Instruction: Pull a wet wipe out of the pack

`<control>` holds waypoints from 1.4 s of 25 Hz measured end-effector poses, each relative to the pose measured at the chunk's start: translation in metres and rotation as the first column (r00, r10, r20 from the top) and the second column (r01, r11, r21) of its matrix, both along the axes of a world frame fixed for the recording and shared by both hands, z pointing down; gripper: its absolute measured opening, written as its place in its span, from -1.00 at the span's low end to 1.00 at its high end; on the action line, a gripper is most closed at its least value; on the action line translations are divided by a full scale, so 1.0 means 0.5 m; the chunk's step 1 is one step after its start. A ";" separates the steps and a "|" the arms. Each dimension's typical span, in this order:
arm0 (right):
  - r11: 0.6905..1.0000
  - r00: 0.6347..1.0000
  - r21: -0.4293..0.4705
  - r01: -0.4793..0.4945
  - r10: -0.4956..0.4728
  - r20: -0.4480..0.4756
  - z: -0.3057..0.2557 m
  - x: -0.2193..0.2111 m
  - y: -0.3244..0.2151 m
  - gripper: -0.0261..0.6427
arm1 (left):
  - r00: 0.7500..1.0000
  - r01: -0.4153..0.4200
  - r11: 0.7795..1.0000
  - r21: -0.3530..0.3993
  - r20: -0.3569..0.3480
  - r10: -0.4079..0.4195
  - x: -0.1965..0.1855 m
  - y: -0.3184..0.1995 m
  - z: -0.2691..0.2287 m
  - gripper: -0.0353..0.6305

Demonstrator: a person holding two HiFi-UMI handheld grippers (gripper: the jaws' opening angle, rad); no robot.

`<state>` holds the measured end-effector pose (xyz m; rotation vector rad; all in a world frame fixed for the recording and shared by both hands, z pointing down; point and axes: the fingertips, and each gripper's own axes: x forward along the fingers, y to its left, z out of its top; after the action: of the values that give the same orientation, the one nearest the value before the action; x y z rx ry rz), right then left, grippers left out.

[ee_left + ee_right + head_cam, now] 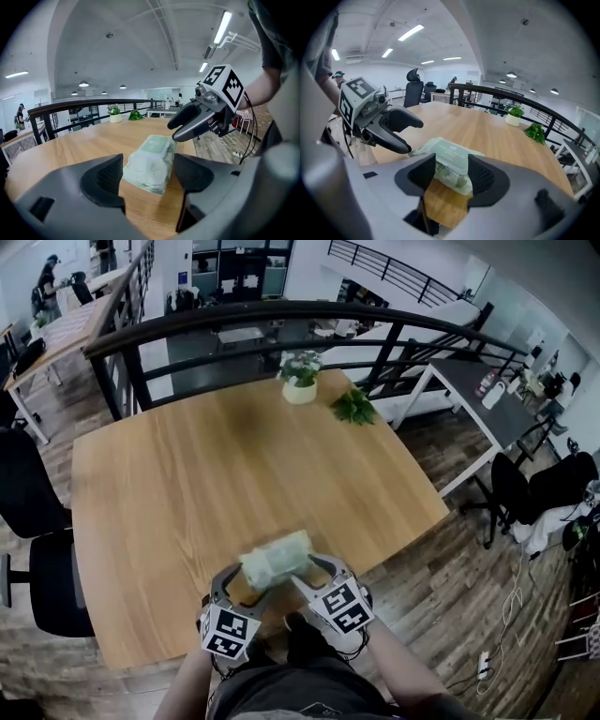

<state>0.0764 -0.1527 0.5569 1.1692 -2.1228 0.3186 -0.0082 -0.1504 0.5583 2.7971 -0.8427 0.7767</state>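
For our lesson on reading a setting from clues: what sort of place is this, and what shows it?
Probably an open-plan office: black swivel office chairs beside the light wooden table, a long dark desk with white legs, and a curved black metal railing.

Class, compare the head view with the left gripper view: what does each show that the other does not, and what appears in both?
Only the head view: the left tool whole, with its marker cube, and the full outline of the wooden table.

Only the left gripper view: the ceiling lights, and the left tool's jaws up close, apart, either side of the near end of the wet wipe pack without pressing it.

Both: the pack lying on the table, the right tool beside it, and the potted plant at the far edge.
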 end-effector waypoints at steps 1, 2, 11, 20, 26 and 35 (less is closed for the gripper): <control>0.999 0.999 -0.009 0.041 -0.042 -0.019 0.009 -0.001 -0.006 -0.26 | 1.000 0.002 1.000 -0.005 0.012 -0.002 0.004 -0.006 0.005 0.10; 0.996 0.995 -0.020 0.086 -0.087 -0.046 0.019 -0.001 -0.011 -0.21 | 1.000 0.001 1.000 -0.009 0.029 -0.001 0.007 -0.011 0.012 0.12; 0.909 0.888 -0.111 0.402 -0.416 -0.193 0.063 -0.006 -0.040 -0.02 | 0.980 -0.068 0.997 -0.028 0.185 0.072 0.049 -0.036 0.066 0.25; 0.770 0.747 -0.226 0.597 -0.636 -0.195 0.089 -0.023 -0.031 -0.01 | 0.983 -0.051 0.993 -0.108 0.168 0.068 0.055 -0.038 0.085 0.26; 0.671 0.652 -0.311 0.674 -0.737 -0.177 0.095 -0.034 -0.032 -0.01 | 0.983 -0.056 0.989 -0.137 0.167 0.079 0.060 -0.037 0.089 0.25; 0.626 0.653 -0.375 0.684 -0.754 -0.068 0.095 -0.033 -0.040 -0.02 | 0.989 -0.040 0.987 -0.153 0.137 0.061 0.065 -0.034 0.092 0.15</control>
<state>0.0600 -0.1726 0.6045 0.0796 -2.0500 0.1283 0.0243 -0.1675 0.6044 2.6654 -0.7028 1.0125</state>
